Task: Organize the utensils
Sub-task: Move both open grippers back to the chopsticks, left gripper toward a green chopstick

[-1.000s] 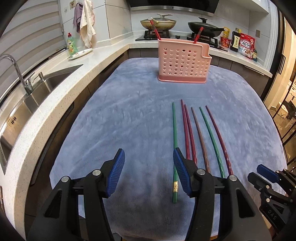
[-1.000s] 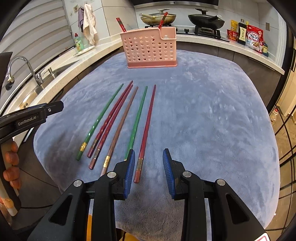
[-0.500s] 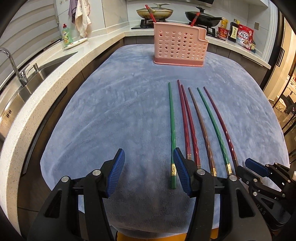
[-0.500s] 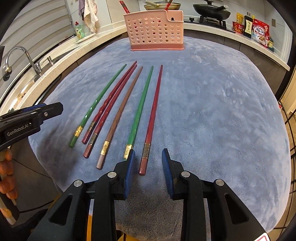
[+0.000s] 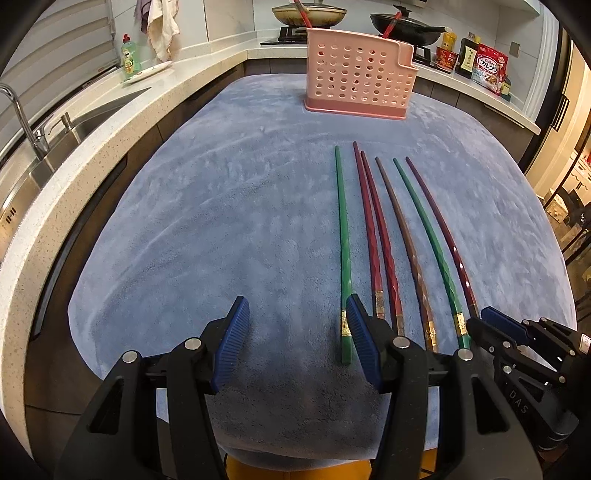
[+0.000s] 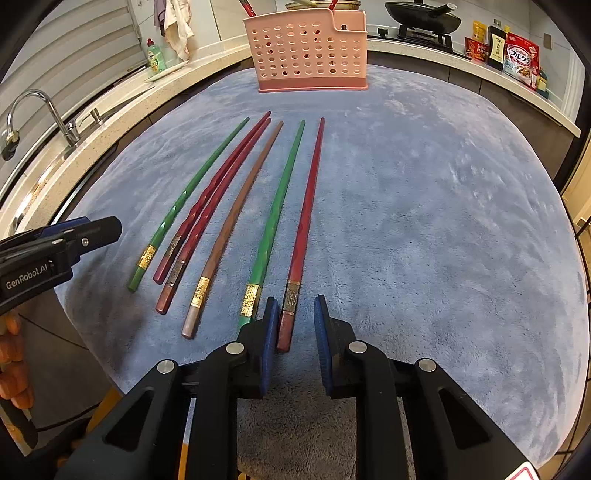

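Across the whole middle of both views lies a blue-grey fleecy cloth (image 5: 229, 206) that covers the table. Behind it and to the left runs a pale stone counter (image 5: 74, 140) with a steel sink (image 5: 22, 173) and a tap (image 6: 40, 110); a stove with a black pan (image 6: 424, 16) stands at the far side.

At the far edge of the cloth stands a pink basket with holes (image 6: 310, 55), upright, and two red sticks rise out of its top. Nearer to the cameras six chopsticks lie flat on the cloth, side by side, thin ends toward the basket. From left to right they are a green chopstick (image 6: 192, 192), two dark red chopsticks (image 6: 210, 206) that touch each other, a brown chopstick (image 6: 236, 218), a second green chopstick (image 6: 277, 214) and a red chopstick (image 6: 304, 225).

The left gripper (image 5: 295, 343) is low over the cloth with its blue pads spread wide; nothing is between them, and the thick end of the leftmost green chopstick lies just beside its right pad. The right gripper (image 6: 293, 343) has the thick end of the red chopstick between its pads. Its jaws have just been closing, but a gap shows on each side of the stick, so the pads do not press it.
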`<move>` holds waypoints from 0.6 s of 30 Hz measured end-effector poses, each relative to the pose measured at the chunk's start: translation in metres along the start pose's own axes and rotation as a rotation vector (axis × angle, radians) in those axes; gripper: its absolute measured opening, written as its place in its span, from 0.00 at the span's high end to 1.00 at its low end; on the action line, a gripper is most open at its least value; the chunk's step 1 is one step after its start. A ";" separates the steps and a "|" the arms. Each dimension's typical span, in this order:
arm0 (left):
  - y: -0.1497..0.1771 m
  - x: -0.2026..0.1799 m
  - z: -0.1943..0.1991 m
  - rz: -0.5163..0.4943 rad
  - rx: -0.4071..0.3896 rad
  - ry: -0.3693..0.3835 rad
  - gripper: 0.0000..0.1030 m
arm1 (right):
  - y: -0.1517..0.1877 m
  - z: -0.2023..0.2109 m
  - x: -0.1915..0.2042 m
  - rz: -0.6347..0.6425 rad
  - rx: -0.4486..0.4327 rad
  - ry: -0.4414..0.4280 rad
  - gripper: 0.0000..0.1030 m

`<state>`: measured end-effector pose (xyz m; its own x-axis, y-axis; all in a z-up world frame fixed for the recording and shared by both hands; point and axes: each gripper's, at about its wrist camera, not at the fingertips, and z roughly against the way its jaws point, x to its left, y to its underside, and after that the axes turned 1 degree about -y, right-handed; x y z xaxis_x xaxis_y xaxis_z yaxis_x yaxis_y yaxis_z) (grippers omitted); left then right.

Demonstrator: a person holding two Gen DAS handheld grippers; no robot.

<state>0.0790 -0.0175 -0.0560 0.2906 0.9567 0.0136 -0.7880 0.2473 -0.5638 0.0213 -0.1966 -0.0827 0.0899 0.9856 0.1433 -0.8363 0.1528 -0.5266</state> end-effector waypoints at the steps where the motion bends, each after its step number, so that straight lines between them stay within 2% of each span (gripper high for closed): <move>1: 0.000 -0.001 -0.001 0.000 0.002 0.001 0.50 | 0.000 0.000 -0.001 0.000 -0.001 0.003 0.86; 5: 0.003 -0.003 -0.003 -0.005 0.013 0.012 0.50 | 0.002 0.001 -0.006 -0.016 -0.004 0.004 0.93; 18: 0.015 -0.011 -0.023 -0.022 0.063 0.014 0.50 | 0.004 0.003 -0.010 -0.027 -0.007 0.006 0.94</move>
<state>0.0761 -0.0279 -0.0839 0.3153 0.9489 0.0129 -0.8139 0.2774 -0.5105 0.0151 -0.2057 -0.0838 0.1161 0.9815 0.1525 -0.8296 0.1802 -0.5284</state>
